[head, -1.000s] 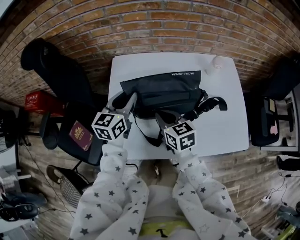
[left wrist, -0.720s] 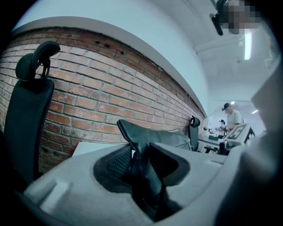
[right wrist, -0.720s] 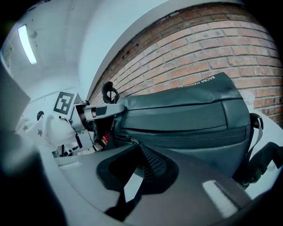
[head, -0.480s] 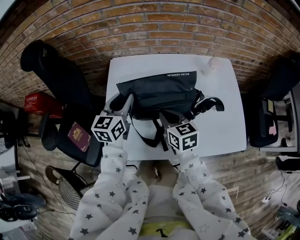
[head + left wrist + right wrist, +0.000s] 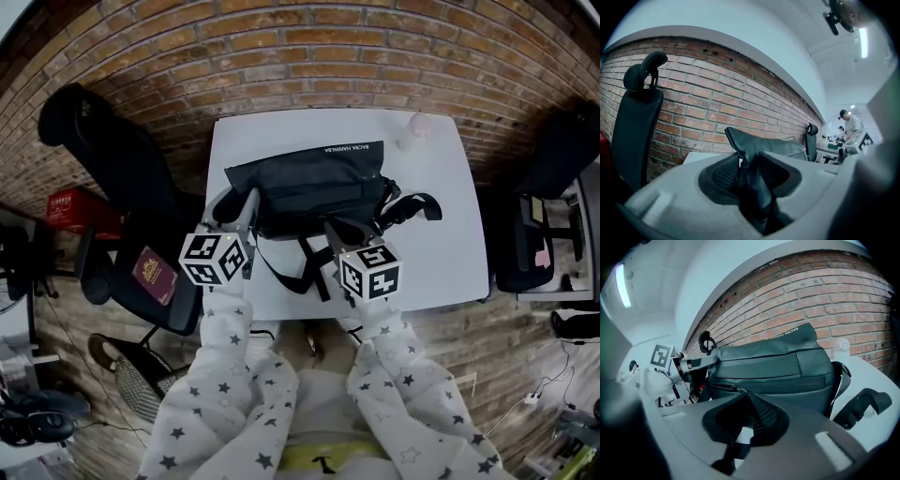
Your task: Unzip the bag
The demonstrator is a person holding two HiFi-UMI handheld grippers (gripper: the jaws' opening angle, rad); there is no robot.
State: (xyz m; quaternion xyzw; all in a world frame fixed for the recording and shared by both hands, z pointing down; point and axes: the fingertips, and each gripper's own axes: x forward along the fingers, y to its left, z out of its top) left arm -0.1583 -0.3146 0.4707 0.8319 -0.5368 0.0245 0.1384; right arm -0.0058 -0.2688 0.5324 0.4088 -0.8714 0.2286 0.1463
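A black zip bag [image 5: 309, 178] lies on the white table [image 5: 441, 234]. My left gripper [image 5: 239, 208] is at the bag's left end. In the left gripper view it [image 5: 749, 159] is shut on a fold of the black fabric [image 5: 740, 140]. My right gripper [image 5: 336, 228] is at the bag's near side, right of its middle. In the right gripper view the jaws [image 5: 746, 397] are closed at the zipper pull [image 5: 737, 389] on the front zip line. The zip to the left of the pull gapes slightly. The bag's body [image 5: 773, 364] fills that view.
The bag's strap and buckle [image 5: 412, 204] trail off to the right on the table. A small white object [image 5: 417, 127] sits at the far right corner. A black office chair [image 5: 112, 159] with a red booklet [image 5: 153, 275] stands left, another chair [image 5: 562, 159] right.
My right gripper has moved to the right along the bag's front, from near the middle to right of it. The left gripper has kept its hold on the left end.
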